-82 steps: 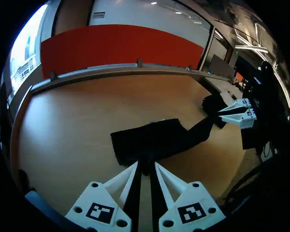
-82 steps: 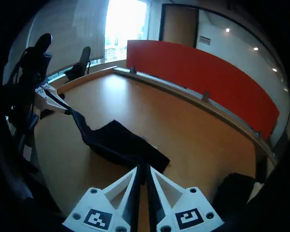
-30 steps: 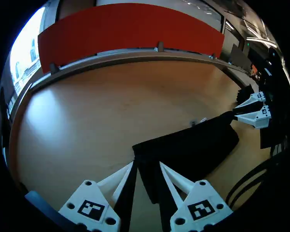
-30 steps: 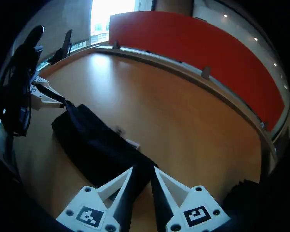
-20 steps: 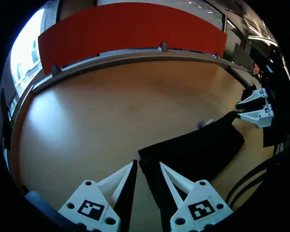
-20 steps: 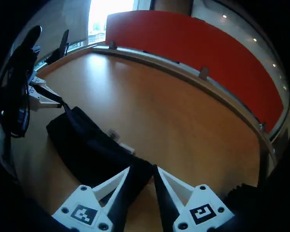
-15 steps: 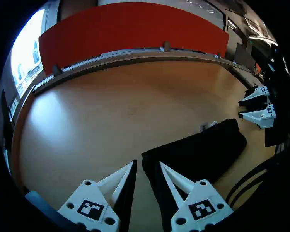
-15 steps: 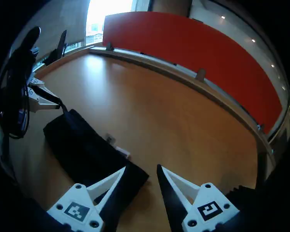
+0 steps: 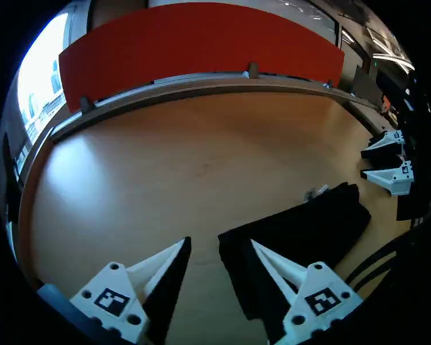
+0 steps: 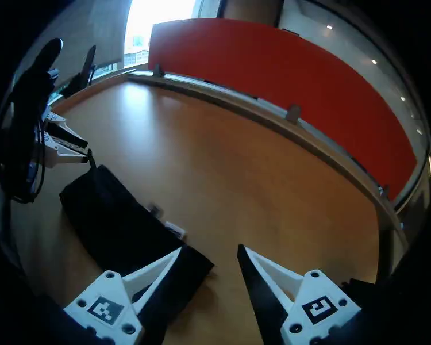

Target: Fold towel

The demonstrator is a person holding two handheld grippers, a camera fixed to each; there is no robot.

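Note:
A black towel (image 9: 307, 227) lies folded in a long band on the wooden table (image 9: 158, 161). My left gripper (image 9: 215, 241) is open; the towel's near end lies just past its right finger, touching neither pad. In the left gripper view the right gripper (image 9: 391, 161) stands open beyond the towel's far end. In the right gripper view the towel (image 10: 115, 221) runs from my open right gripper (image 10: 210, 248) to the left gripper (image 10: 66, 142) at the left, whose fingers are apart. A white tag (image 10: 175, 230) sticks out from the towel's edge.
A red partition (image 9: 198, 49) and a low rail (image 9: 215, 86) close the table's far side. Office chairs (image 10: 89, 66) stand by a bright window (image 10: 158, 23). Black cables (image 9: 382, 259) hang at the table's near right edge. Bare wood stretches beyond the towel.
Both grippers opened and let go of the towel's ends. The towel, held taut between them earlier, now rests folded on the table. Both grippers drew back slightly.

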